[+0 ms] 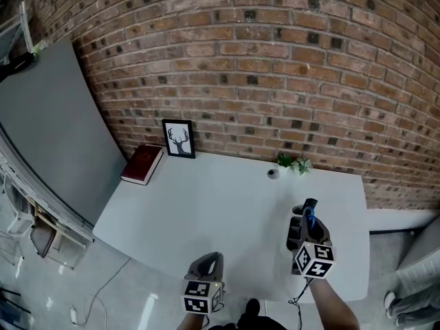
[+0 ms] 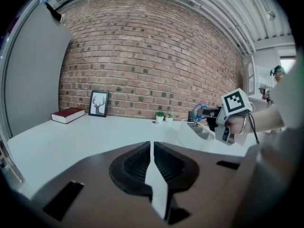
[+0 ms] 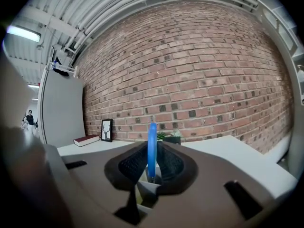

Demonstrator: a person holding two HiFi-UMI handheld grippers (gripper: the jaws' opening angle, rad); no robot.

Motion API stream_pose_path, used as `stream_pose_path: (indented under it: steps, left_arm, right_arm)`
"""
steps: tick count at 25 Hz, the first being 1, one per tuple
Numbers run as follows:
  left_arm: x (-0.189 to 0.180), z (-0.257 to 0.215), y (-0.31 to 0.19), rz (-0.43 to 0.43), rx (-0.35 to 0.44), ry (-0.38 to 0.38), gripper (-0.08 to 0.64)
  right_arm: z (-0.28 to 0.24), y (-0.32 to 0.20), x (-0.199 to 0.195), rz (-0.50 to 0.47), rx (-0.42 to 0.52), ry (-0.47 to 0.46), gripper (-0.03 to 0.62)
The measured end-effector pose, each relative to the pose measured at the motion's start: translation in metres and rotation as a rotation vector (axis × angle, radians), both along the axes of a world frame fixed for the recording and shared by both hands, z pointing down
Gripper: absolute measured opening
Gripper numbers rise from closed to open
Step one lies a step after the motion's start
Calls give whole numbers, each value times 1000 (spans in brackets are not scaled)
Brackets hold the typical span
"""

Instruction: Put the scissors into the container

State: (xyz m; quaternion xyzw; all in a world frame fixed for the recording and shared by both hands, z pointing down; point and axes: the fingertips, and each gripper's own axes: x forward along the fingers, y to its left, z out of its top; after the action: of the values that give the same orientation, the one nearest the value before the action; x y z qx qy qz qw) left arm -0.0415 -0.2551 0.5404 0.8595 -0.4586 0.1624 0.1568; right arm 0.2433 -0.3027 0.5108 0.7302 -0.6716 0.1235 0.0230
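While a brick wall point(image 1: 275, 67) fills the back and a grey panel point(image 1: 48, 129) leans at the left, a white table point(image 1: 206, 212) takes up the middle of the head view. A dark red book point(image 1: 142, 163) lies at the table's far left corner, with a framed deer picture point(image 1: 179, 138) standing just beside it against the wall.

Near the table's right edge, towards the near side, stands a white container point(image 2: 195, 128) with divided compartments. The right gripper point(image 1: 306, 220) hangs directly over it. Its fingers are clamped on the blue handle of the scissors point(image 3: 151, 141), which stand upright between the pads above the compartments. I cannot tell whether the blades reach inside.

The left gripper point(image 1: 210, 260) sits at the table's near edge, well apart from the container. Its fingers are pressed together with nothing between them.

Two small potted plants point(image 1: 293, 162) sit at the far edge by the wall.
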Motion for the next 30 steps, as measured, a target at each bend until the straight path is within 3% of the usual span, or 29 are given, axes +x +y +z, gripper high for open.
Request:
stream_pose_path:
  steps: [30]
  left_arm:
    - [13, 12, -6, 24, -32, 1, 26]
  right_arm:
    - [23, -6, -4, -46, -109, 46, 51]
